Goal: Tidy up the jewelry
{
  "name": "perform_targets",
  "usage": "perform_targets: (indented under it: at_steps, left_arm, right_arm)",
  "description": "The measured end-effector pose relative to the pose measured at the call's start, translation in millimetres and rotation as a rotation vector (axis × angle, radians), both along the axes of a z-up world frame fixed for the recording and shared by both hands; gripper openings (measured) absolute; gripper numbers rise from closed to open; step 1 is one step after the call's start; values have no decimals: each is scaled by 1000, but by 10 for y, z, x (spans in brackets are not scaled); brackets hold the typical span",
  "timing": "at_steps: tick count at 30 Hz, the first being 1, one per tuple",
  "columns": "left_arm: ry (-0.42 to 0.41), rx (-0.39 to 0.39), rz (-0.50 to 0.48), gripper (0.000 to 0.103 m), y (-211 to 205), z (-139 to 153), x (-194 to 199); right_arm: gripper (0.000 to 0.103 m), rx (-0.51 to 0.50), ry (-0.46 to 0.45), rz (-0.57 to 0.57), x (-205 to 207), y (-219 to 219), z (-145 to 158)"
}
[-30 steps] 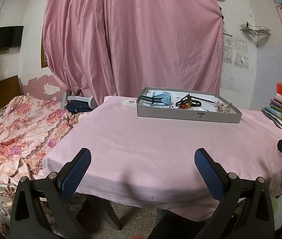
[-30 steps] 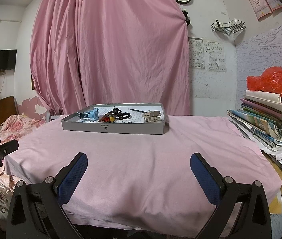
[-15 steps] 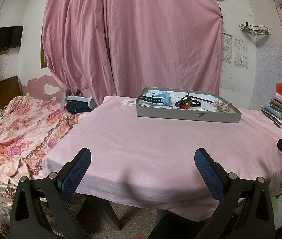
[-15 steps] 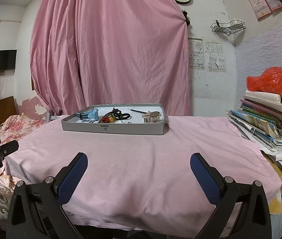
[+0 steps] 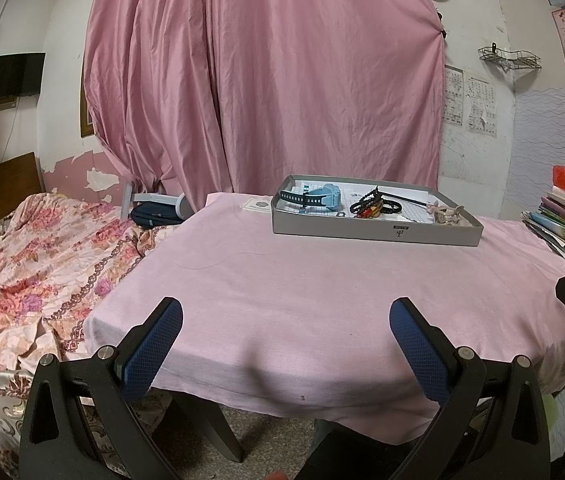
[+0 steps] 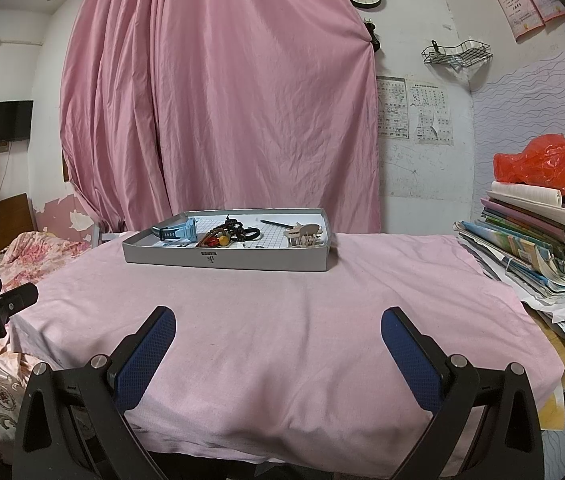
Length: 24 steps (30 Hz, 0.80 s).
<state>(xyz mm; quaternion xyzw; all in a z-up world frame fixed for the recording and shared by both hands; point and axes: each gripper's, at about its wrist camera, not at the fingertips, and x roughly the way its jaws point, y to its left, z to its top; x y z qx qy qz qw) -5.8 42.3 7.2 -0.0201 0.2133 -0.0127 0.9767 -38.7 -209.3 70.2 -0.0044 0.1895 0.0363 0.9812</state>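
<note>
A shallow grey tray stands at the far side of the pink-covered table. In it lie a light blue watch, dark bead bracelets with red and yellow beads, a thin dark stick and a beige hair claw. My left gripper hangs open over the table's near edge, far from the tray. My right gripper is open too, low at the near edge, with nothing between its fingers.
A bed with a floral quilt lies left of the table. A stack of books and papers with a red bag fills the right side. A small card rests left of the tray. A pink curtain hangs behind.
</note>
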Motion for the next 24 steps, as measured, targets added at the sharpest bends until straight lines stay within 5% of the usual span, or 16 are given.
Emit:
perform_targets:
  at_steps: [24]
  left_arm:
    - [3,0,-2,102,-15,-4,-2]
  right_arm:
    - [103,0,0,0,1,-2,-6]
